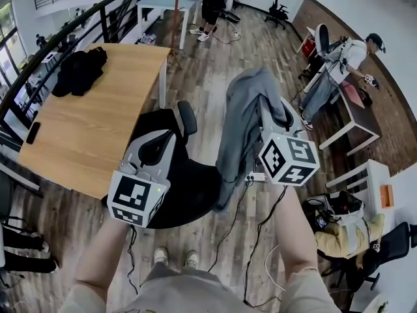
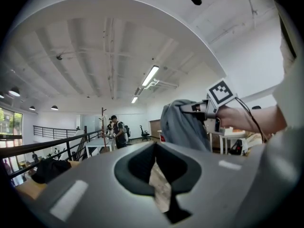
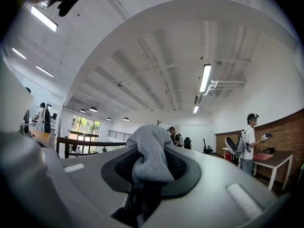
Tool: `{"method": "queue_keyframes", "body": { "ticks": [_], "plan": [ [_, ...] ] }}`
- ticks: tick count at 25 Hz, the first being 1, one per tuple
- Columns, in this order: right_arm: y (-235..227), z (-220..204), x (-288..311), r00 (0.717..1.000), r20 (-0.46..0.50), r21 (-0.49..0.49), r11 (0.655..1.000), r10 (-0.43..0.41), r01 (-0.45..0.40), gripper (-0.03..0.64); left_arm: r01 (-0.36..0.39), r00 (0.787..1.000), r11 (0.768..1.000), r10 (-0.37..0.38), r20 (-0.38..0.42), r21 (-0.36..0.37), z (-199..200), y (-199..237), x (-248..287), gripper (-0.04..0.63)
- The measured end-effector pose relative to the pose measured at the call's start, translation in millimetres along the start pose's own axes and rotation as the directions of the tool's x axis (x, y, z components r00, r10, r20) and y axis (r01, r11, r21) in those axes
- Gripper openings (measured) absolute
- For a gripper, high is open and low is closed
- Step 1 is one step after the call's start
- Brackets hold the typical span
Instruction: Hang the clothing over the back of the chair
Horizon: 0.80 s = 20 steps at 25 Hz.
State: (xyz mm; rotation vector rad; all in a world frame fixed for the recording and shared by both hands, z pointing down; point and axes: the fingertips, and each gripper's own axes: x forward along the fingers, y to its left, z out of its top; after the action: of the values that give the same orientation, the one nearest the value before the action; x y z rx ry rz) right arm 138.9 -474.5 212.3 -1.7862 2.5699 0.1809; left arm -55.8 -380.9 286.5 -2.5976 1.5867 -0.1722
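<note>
The right tongs [image 1: 268, 113] are clenched on a bunched fold of the grey garment [image 1: 242, 119], which bulges up out of the jaws and hides the tips. The rest of the cloth hangs in a long drape at about 1 o'clock from the person holding it. Its lower end falls alongside the right edge of the black office chair [image 1: 194, 182]. Whether it brushes the seat I cannot tell, but none of it lies over the chair's back.

The left tongs [image 1: 158, 146] are held level at about 11 o'clock above the left side of the chair, with their jaws drawn together on nothing. The chair stands at 12 o'clock, just ahead of the person's white shoes [image 1: 173, 258].

At 10 o'clock is the wooden bench [image 1: 98, 132]. A black garment [image 1: 79, 72] is heaped at its far end and a dark phone [image 1: 32, 132] lies near its left edge.

Black cables [image 1: 260, 220] trail over the plank floor [image 1: 202, 64] to a power strip [image 1: 255, 176] beside the chair. Other people stand well apart, one at 12 o'clock [image 1: 212, 5] by a white table and one in a cap at 2 o'clock [image 1: 339, 64]. A third sits at 4 o'clock [image 1: 342, 235].
</note>
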Motion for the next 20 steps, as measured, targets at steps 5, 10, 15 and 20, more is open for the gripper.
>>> {"method": "queue_keyframes", "body": {
  "ticks": [5,10,15,20],
  "plan": [
    [-13,43,30,0.994,0.1,-0.016,0.999,-0.04,0.042,0.094,0.009,1.0,0.999,-0.009,0.015,-0.051,5,18,16,0.003],
    [-20,84,43,0.975,0.214,0.047,0.998,-0.052,0.043,0.094,0.031,0.999,0.994,-0.026,0.044,-0.102,24,35,35,0.003],
    [-8,95,57,0.965,0.261,0.086,0.996,-0.038,0.016,0.094,-0.007,0.997,0.994,0.015,0.08,-0.105,40,63,40,0.003],
    [21,74,65,0.972,0.234,0.044,0.998,0.032,-0.043,0.094,-0.029,0.997,0.994,0.036,0.067,-0.106,28,67,40,0.003]
  ]
}}
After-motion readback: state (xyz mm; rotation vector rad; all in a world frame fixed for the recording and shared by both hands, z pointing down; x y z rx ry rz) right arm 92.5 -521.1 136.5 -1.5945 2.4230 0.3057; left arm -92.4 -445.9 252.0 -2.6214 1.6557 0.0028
